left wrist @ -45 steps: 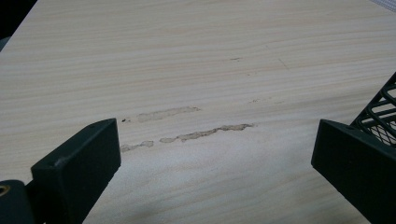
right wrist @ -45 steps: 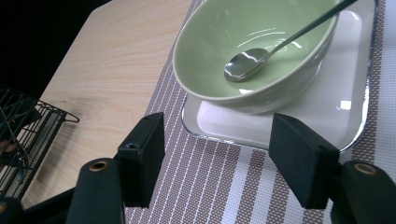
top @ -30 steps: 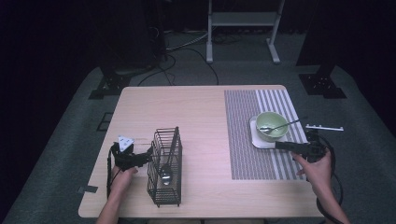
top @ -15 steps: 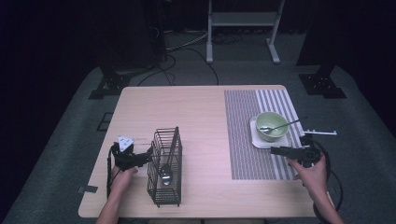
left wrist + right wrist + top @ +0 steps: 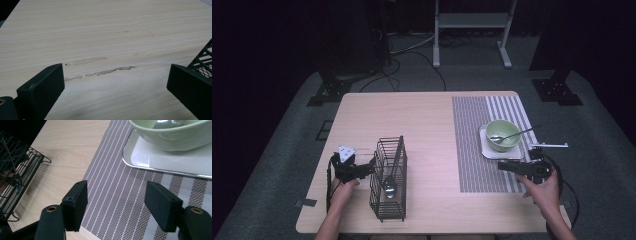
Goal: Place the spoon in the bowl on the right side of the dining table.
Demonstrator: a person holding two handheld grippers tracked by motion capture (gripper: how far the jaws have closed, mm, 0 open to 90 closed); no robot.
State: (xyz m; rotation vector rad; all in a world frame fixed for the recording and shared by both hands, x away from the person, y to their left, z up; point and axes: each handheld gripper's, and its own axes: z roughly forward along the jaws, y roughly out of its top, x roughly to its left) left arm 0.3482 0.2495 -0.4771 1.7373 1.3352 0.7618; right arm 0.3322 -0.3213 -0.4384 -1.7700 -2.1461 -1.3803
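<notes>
- High view: the spoon (image 5: 507, 136) lies in the green bowl (image 5: 503, 135), handle sticking out over the rim away from the rack (image 5: 388, 179); the bowl sits on a white tray (image 5: 486, 149) on the striped mat (image 5: 472, 145).
- Right tongs (image 5: 504, 165) hang open and empty just short of the tray, on the bowl's near side.
- Best to lift over the rim and pinch the handle mid-length, not the bowl.
- Left tongs (image 5: 371, 165), open and empty, sit against the rack, across the surface (image 5: 422, 115) from the bowl.
</notes>
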